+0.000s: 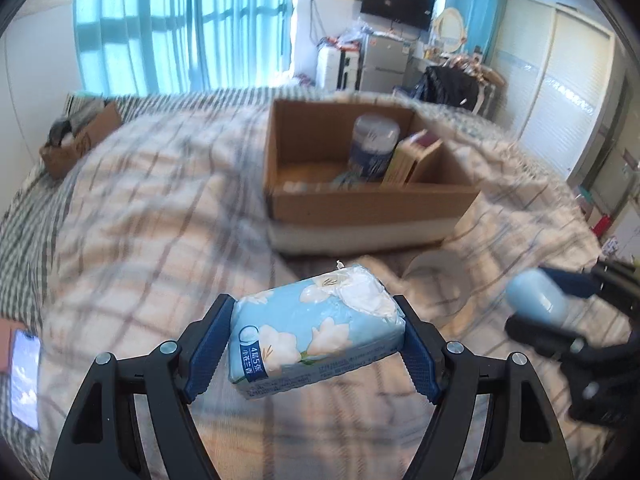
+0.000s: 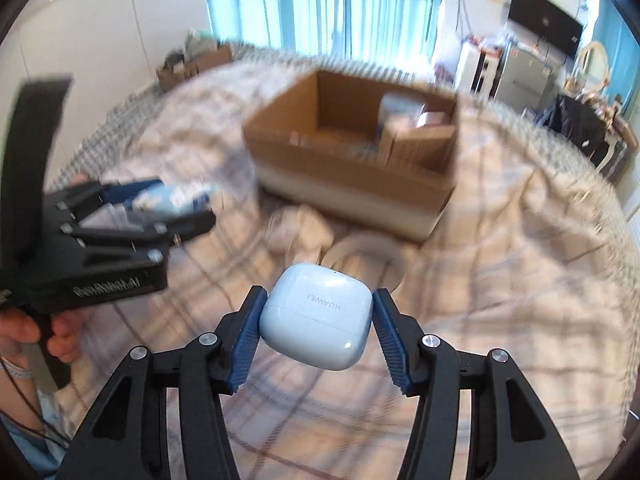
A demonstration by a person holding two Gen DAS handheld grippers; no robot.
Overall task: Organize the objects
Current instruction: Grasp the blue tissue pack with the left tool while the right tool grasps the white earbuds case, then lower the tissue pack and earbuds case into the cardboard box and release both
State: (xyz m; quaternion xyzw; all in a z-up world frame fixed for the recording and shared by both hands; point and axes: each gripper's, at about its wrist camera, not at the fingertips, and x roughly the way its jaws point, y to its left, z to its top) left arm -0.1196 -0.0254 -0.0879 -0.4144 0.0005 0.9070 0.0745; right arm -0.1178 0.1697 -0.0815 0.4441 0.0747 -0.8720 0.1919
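Pale-blue earbud case (image 2: 316, 316) sits clamped in the right gripper (image 2: 318, 322), pads on its two flanks, held above the plaid bedspread (image 2: 500, 280) short of the cardboard box (image 1: 372, 204). Hinge seam runs across between the fingers, rounded end toward the camera, logo face up. Left gripper (image 1: 316, 340) is closed on the floral tissue pack (image 1: 316, 336), squeezing its short ends, so the long axis lies across the jaws and tilts up toward the box. Both loads sit near the box's front wall, likely lined up for dropping inside, where a jar (image 1: 374, 146) and books (image 1: 412, 156) already stand upright. Phone (image 1: 25, 376) lies well left of the box.
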